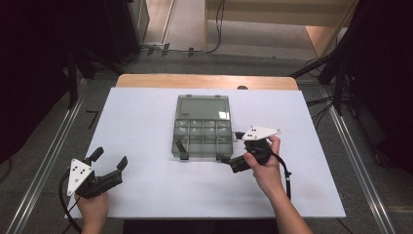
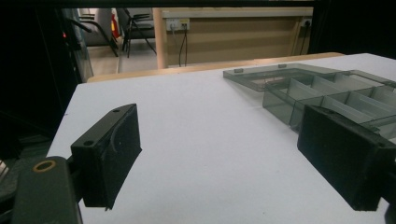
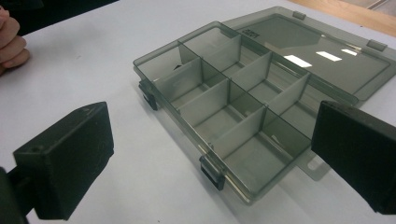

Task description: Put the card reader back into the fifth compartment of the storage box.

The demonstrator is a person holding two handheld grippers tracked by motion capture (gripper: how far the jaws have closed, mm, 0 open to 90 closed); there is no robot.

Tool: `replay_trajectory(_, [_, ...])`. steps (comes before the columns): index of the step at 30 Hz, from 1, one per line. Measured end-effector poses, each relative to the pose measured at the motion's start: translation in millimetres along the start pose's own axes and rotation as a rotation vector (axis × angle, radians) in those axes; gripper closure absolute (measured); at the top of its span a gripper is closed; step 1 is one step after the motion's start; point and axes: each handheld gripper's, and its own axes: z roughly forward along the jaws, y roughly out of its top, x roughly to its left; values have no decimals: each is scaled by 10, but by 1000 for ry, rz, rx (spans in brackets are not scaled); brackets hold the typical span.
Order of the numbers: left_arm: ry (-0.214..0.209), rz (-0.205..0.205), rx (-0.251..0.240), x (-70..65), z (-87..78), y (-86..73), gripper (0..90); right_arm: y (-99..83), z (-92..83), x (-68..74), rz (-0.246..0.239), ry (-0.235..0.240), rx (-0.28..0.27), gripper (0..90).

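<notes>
A clear grey compartment box (image 1: 202, 138) lies open in the middle of the white table (image 1: 146, 117), with its lid (image 1: 203, 107) folded flat toward the far side. All its compartments look empty. My right gripper (image 1: 231, 146) is open at the box's near right corner, jaws pointing left at it. In the right gripper view the box (image 3: 233, 107) lies just beyond that gripper (image 3: 215, 149), with nothing between the jaws. My left gripper (image 1: 110, 158) is open near the table's front left, well apart from the box (image 2: 327, 98). The left gripper (image 2: 229, 149) holds nothing.
Two black latches (image 1: 182, 148) stick out from the box's near wall. The person's other hand (image 3: 11, 42) rests on the table at the far left of the right gripper view. A wooden table edge (image 1: 204, 80) runs behind the white surface, with cables on the floor beyond.
</notes>
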Motion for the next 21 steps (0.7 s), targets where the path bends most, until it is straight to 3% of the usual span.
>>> replay_trajectory(21, [3,7,2,-4,4,-1,135,-198,-250,-149,42,-40,-21,0])
